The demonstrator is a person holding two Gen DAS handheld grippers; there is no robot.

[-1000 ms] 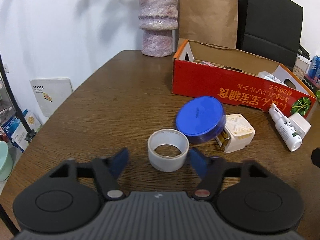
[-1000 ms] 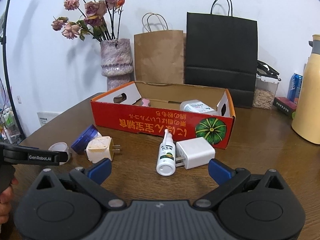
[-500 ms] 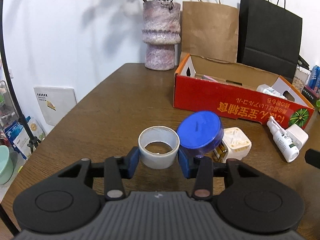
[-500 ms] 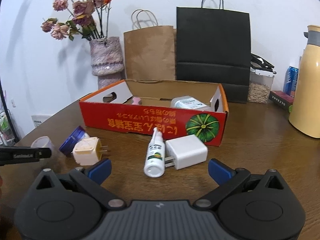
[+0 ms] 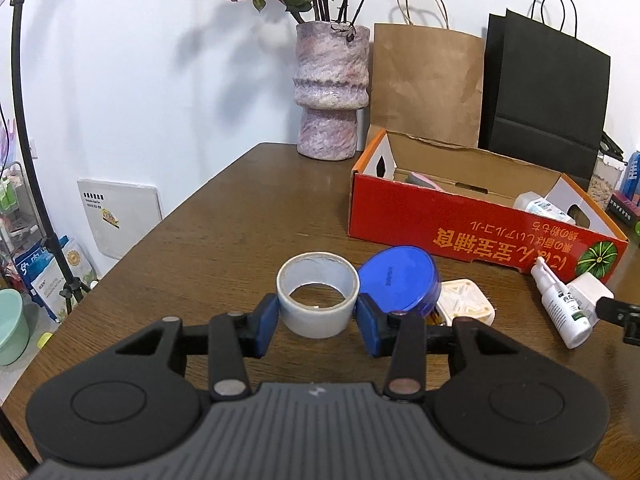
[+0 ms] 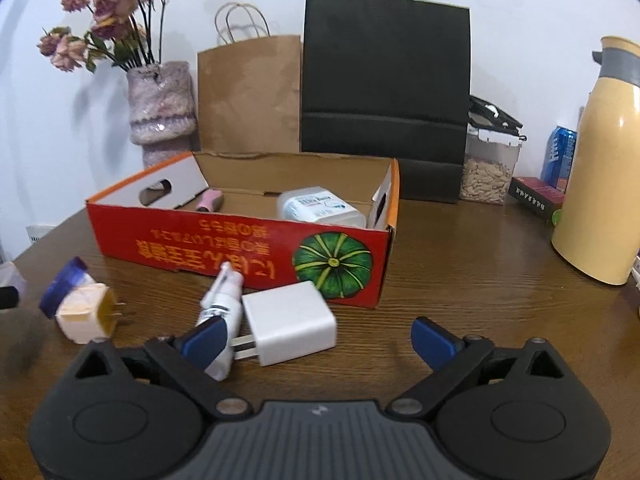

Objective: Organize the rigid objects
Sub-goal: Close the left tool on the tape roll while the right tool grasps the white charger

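My left gripper (image 5: 317, 322) is shut on a roll of clear tape (image 5: 317, 294), its blue pads pressed on both sides of the roll. A blue round lid (image 5: 400, 280) and a cream plug adapter (image 5: 464, 306) lie just right of it. The red cardboard box (image 5: 472, 226) stands behind, holding a white bottle (image 6: 316, 208) and a pink item (image 6: 210, 200). My right gripper (image 6: 318, 340) is open, its jaws standing either side of a white charger (image 6: 288, 322). A white spray bottle (image 6: 222, 310) lies against the charger's left, by the left finger.
A stone vase (image 5: 331, 92) with dried flowers, a brown paper bag (image 5: 426, 88) and a black paper bag (image 6: 384, 92) stand behind the box. A yellow thermos (image 6: 604, 168), a seed jar (image 6: 490, 168) and a blue can (image 6: 560, 156) are at the right.
My left gripper closed on the tape roll and has lifted it a little. My right gripper moved forward until its open jaws reached the white charger.
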